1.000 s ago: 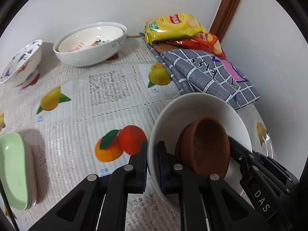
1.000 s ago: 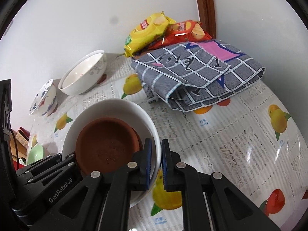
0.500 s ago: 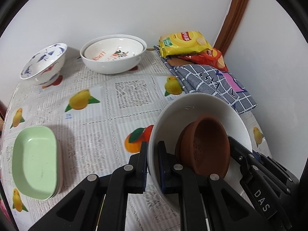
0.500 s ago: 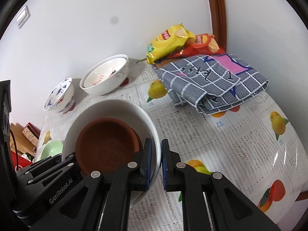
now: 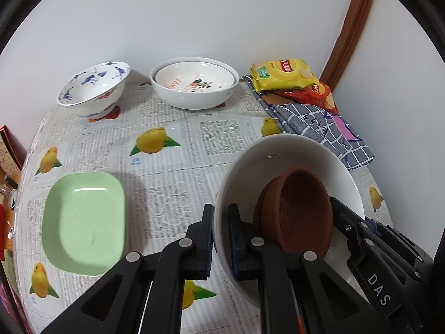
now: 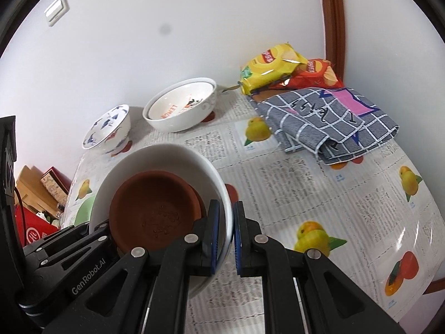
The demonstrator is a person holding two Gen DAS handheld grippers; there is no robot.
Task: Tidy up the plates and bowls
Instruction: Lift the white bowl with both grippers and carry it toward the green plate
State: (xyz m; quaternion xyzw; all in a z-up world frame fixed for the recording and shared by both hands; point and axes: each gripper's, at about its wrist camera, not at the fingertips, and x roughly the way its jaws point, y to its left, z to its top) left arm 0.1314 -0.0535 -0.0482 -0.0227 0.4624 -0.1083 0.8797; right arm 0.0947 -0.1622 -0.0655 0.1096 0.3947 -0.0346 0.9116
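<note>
A large white bowl (image 5: 281, 153) (image 6: 167, 156) with a brown clay bowl (image 5: 303, 208) (image 6: 155, 208) inside is held in the air above the table. My left gripper (image 5: 221, 239) is shut on its left rim. My right gripper (image 6: 225, 236) is shut on its right rim. A green rectangular dish (image 5: 83, 222) lies on the table at the left. A blue-patterned bowl (image 5: 94, 89) (image 6: 108, 130) and a stack of white printed bowls (image 5: 194, 86) (image 6: 180, 108) stand by the back wall.
A folded grey checked cloth (image 5: 325, 128) (image 6: 333, 119) and yellow and red snack bags (image 5: 286, 75) (image 6: 272, 66) lie at the back right corner. The fruit-print tablecloth (image 5: 172, 167) covers the table. Boxes (image 6: 36, 189) stand beyond its left edge.
Both grippers have risen and pulled back with the white bowl held between them. More of the table shows now, including the whole green dish.
</note>
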